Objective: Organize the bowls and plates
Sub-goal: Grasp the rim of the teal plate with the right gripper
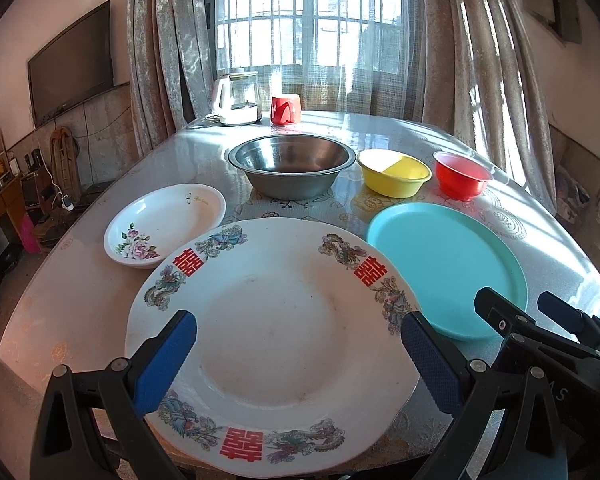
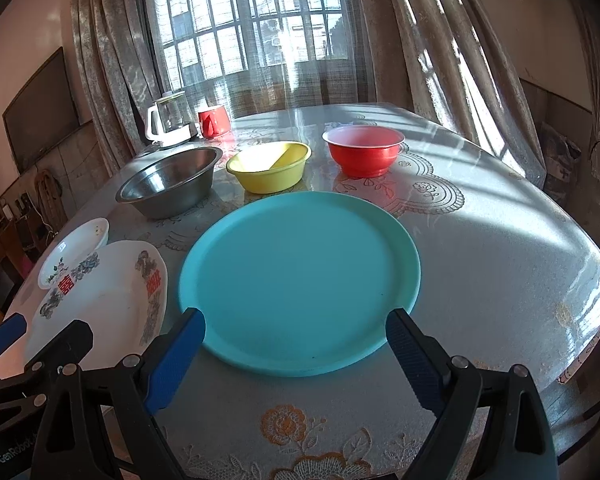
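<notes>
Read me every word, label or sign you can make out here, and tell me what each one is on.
"囍", red double-happiness sign, three visible on the rim of the large white plate.
"GenRobot", partly cut off, on the left gripper body.
"A S", partial letters, on the right gripper body.
Small gold script inside the floral dish: too small to read.

Home living-dining room, curtained window [image 1: 300,20], wall television [image 1: 72,64], dining table [image 2: 500,260]

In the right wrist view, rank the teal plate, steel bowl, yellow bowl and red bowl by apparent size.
1. teal plate, though it is the nearest
2. steel bowl
3. yellow bowl and red bowl: too alike to rank
</notes>
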Action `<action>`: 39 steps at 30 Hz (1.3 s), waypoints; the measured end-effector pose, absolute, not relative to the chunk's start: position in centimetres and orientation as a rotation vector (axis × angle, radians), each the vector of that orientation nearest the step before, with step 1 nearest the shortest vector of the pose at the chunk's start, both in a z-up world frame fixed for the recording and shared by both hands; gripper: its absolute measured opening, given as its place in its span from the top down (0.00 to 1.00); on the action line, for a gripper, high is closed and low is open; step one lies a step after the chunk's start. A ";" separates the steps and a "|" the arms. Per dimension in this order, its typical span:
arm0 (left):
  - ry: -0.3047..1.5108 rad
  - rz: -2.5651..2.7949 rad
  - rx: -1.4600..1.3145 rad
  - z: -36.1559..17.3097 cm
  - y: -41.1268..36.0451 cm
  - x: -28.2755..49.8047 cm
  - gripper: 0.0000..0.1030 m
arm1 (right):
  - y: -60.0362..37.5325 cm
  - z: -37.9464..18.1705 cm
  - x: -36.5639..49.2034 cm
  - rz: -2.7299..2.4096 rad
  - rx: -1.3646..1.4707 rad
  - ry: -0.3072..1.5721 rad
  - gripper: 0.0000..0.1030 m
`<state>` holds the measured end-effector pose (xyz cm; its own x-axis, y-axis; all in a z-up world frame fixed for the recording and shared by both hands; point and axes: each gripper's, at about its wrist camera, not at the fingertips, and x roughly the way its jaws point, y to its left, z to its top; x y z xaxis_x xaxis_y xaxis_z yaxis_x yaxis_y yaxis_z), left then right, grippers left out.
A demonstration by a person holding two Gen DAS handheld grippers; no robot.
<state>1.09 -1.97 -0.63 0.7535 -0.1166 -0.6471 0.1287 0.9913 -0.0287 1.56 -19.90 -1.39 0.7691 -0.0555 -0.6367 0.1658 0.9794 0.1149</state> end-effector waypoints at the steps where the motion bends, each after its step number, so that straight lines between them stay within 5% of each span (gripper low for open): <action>1: 0.717 -0.166 0.010 -0.6 -2.1 1.3 0.00 | -20.2 -1.3 1.6 -0.111 0.176 0.681 0.09; 9: 0.795 -0.261 -0.008 1.3 -2.8 4.9 0.00 | -26.1 -1.5 1.0 -0.137 0.313 0.677 0.17; 15: 0.814 -0.326 0.028 2.1 -4.1 7.3 0.02 | -28.8 -2.6 1.1 -0.168 0.364 0.711 0.37; 18: 0.862 -0.367 0.043 2.0 -4.9 9.0 0.30 | -29.1 -2.9 1.5 -0.167 0.359 0.724 0.54; 20: 0.897 -0.388 0.048 1.6 -5.6 10.1 0.33 | -29.0 -3.1 1.9 -0.156 0.352 0.736 0.60; 22: 0.919 -0.417 0.073 1.2 -6.3 11.0 0.48 | -29.0 -3.4 2.3 -0.143 0.355 0.749 0.60; 34: 1.016 -0.428 0.173 -0.9 -9.7 15.7 0.76 | -28.2 -4.0 4.1 -0.121 0.285 0.771 0.64; 39: 1.070 -0.445 0.213 -2.3 -10.7 17.4 0.77 | -28.3 -3.9 4.4 -0.125 0.261 0.773 0.68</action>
<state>17.39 -10.66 -2.26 0.4032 -0.2475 -0.8810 0.4501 0.8919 -0.0446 4.37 -28.27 -3.94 0.7102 -0.0160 -0.7038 0.2068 0.9604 0.1869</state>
